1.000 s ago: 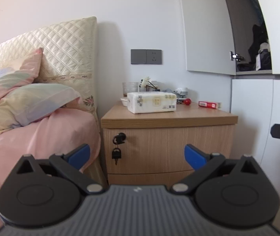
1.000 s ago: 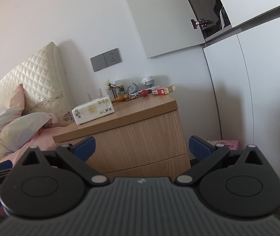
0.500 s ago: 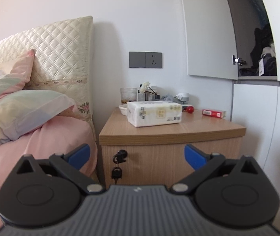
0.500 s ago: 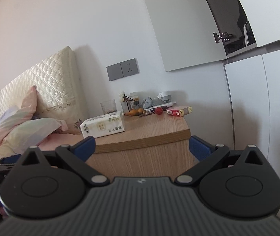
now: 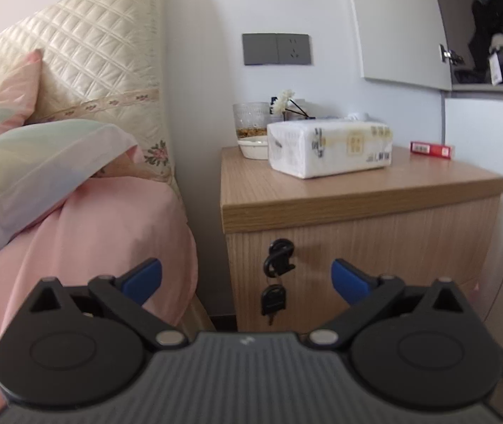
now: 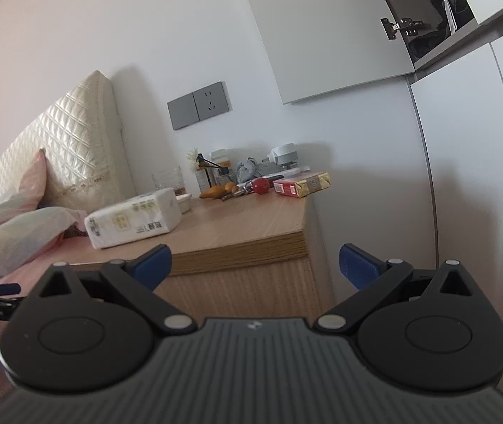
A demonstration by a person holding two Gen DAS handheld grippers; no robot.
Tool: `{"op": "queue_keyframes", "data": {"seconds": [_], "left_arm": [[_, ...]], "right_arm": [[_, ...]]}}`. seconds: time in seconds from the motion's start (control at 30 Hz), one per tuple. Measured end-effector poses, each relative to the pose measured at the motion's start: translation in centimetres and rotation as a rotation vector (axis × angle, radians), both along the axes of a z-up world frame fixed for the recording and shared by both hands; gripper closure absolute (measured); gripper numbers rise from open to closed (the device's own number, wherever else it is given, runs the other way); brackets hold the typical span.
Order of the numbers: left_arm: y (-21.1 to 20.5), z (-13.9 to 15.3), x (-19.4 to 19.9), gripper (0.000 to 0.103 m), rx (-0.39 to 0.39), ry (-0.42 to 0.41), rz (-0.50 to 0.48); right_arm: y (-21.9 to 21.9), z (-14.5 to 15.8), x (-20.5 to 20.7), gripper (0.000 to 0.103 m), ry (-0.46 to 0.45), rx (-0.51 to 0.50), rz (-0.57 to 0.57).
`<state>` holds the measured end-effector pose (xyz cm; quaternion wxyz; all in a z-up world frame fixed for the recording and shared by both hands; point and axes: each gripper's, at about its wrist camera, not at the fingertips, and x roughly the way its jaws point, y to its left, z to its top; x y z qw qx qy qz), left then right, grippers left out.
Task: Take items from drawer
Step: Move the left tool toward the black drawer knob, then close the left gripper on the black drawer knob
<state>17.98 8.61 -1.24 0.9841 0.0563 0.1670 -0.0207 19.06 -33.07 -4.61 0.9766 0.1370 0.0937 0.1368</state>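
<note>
My left gripper (image 5: 246, 279) has its blue fingers (image 5: 143, 279) spread wide and empty, and my right gripper (image 6: 255, 266) is just as wide, holding nothing. Just ahead of the left one is the drawer front (image 5: 375, 247) of the wooden nightstand (image 5: 357, 190), shut, with a key (image 5: 279, 254) in its lock (a second key hangs below). On top farther back sit a tissue pack (image 5: 329, 148), a glass (image 5: 251, 120) and a red box (image 5: 431, 149). A grey socket (image 5: 276, 49) is on the wall behind.

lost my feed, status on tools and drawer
Left tool open, empty. Right tool open, empty. Drawer shut, keys in lock. Nothing in the way.
</note>
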Motion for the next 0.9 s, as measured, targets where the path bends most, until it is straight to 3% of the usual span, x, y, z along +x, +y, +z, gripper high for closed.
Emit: {"op": "queue_keyframes", "data": {"seconds": [0.23, 0.33, 0.47, 0.67, 0.77, 0.8, 0.9], "left_arm": [[0.8, -2.3, 3.7, 0.0, 0.012, 0.011, -0.09], [0.9, -2.8, 5.0, 0.0, 0.045, 0.016, -0.107], [2.2, -3.2, 6.2, 0.0, 0.008, 0.004, -0.132], [1.9, -3.7, 7.0, 0.001, 0.012, 0.011, -0.192], [1.8, -3.7, 7.4, 0.006, -0.001, 0.012, -0.216], [1.7, -3.7, 7.5, 0.012, 0.0, 0.015, -0.216], [1.2, -3.9, 7.7, 0.015, 0.011, 0.02, -0.231]], "right_arm": [[0.1, -3.2, 4.4, 0.0, 0.076, -0.026, 0.114], [0.7, -4.2, 5.7, 0.0, 0.066, -0.074, 0.128], [0.5, -5.2, 6.8, 0.0, 0.064, -0.072, 0.137], [0.0, -5.5, 7.6, 0.002, 0.029, -0.082, 0.152], [0.1, -5.4, 8.0, 0.003, 0.014, -0.091, 0.17], [0.2, -5.3, 8.1, 0.004, 0.012, -0.092, 0.173], [0.6, -5.2, 8.5, 0.009, 0.011, -0.105, 0.18]]}}
